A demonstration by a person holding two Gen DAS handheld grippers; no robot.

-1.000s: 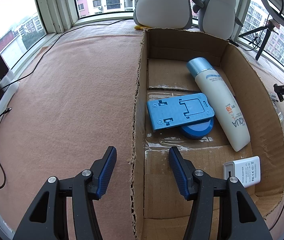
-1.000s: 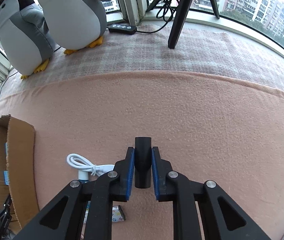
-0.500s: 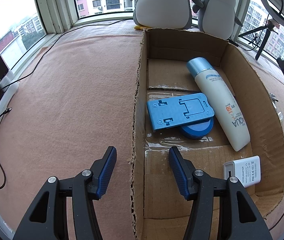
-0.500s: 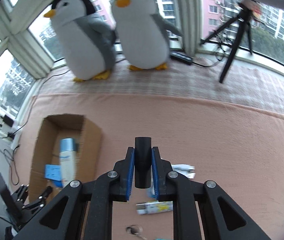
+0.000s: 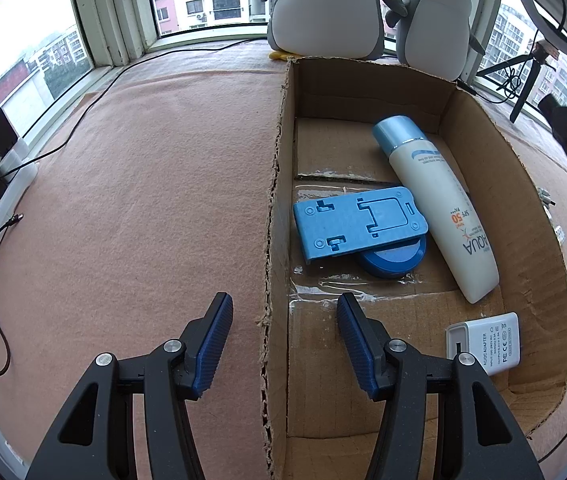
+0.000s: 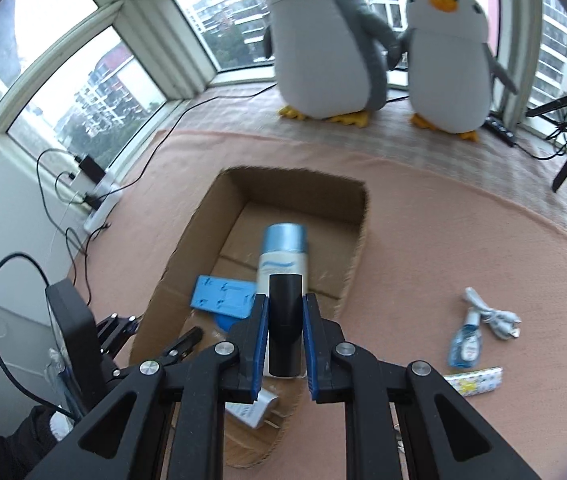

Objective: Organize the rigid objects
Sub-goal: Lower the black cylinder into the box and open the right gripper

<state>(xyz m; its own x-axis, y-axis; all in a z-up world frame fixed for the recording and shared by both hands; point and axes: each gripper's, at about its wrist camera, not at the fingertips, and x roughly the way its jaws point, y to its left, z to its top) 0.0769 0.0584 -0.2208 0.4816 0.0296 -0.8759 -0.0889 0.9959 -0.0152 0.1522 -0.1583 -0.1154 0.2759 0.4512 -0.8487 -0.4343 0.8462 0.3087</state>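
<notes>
A: Four things are counted inside the box (image 5: 531, 216): one white bottle (image 5: 439, 200) with a blue cap, one flat blue stand (image 5: 359, 226), one round blue lid (image 5: 393, 258) and one white adapter (image 5: 483, 344).

B: How are they laid in the box?

A: The bottle is laid aslant by the right wall. The ribbed plastic stand is rested on the lid at the middle, touching the bottle. The adapter is set at the near right corner. Corrugated card with ragged edges is seen all round.

B: And the grippers?

A: The left gripper (image 5: 283, 344) is held wide, nothing between its blue ridged pads, astride the box's left wall. The right gripper (image 6: 283, 340) is clamped on one black tube (image 6: 284, 324), smooth and cylindrical, held above the box.

B: Outside the box?

A: To its right, one small blue bottle (image 6: 465, 344), one white cable (image 6: 491, 316) and one patterned stick (image 6: 473, 382) are left on the pink felt. Beyond it, two plush penguins (image 6: 331, 36) are stood.
</notes>
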